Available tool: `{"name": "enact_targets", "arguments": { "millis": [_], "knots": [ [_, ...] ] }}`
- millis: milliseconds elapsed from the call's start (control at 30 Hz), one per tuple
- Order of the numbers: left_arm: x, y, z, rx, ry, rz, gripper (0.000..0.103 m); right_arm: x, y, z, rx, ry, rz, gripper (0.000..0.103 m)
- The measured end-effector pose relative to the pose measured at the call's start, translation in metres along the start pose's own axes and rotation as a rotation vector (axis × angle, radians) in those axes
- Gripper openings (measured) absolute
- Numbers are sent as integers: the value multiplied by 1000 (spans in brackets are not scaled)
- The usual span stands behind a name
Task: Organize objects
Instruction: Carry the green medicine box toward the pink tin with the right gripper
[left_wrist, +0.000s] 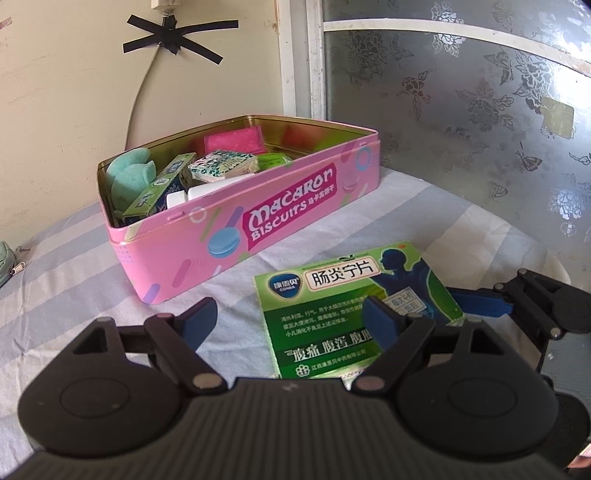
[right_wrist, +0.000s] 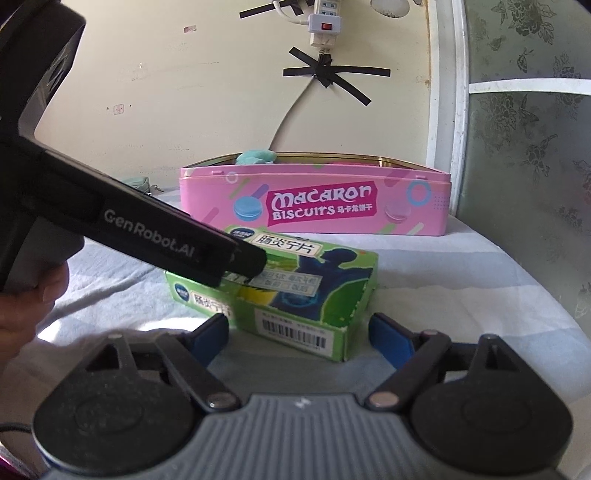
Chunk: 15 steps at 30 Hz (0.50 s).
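- The green medicine box (left_wrist: 354, 306) lies flat on the striped cloth (left_wrist: 74, 280) covering the tabletop, just in front of the pink biscuit tin (left_wrist: 236, 221) — near it, but with a strip of cloth between them.
- Left hand-held gripper (left_wrist: 290, 317): jaws spread wide, blue pads (left_wrist: 201, 314) clear of everything. The box lies partly between them, its right side running under the right pad; no squeeze on it that I can see.
- Right hand-held gripper (right_wrist: 299, 332) — also wide apart. The box's near end, the one with the barcode, sits in the gap between the blue pads (right_wrist: 389, 332), and neither pad presses on it.
- From the right wrist view, the left tool's black arm reaches in across the box top from the left, and a bit of the person's hand (right_wrist: 26, 295) grips its handle at the frame edge.
- The tin stands open, lid off, and it is already crowded: a mint-green soft thing (left_wrist: 129, 173) at the left end, a slim green carton (left_wrist: 159, 192) leaning beside it, a patterned packet (left_wrist: 221, 166) in the middle, something pink (left_wrist: 232, 140) against the back wall, a white item (left_wrist: 184, 195) low down.
- Behind, on the wall, a power strip (right_wrist: 323, 24) with its cable (left_wrist: 142, 85) held by crossed black tape (left_wrist: 177, 37); frosted floral glass (left_wrist: 461, 92) to the right.
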<state>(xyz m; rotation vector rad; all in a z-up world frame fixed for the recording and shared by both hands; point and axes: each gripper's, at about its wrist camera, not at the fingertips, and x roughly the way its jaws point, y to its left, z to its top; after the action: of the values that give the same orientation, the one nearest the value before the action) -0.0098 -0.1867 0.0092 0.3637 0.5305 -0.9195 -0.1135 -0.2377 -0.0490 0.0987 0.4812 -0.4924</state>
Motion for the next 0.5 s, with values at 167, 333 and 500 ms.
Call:
{"name": "enact_targets", "arguments": {
  "millis": [167,333,500],
  "knots": [
    [2,4,0,-18,2,-30,88,3,-3,0,24,4,16,86],
    [5,4,-1,-46,9,-83,86,2,-2,-1,38,-1,9,85],
    [3,2,-1,-44,15,-138,76,-2,2,-3,46,-13,-13,80]
  ]
}}
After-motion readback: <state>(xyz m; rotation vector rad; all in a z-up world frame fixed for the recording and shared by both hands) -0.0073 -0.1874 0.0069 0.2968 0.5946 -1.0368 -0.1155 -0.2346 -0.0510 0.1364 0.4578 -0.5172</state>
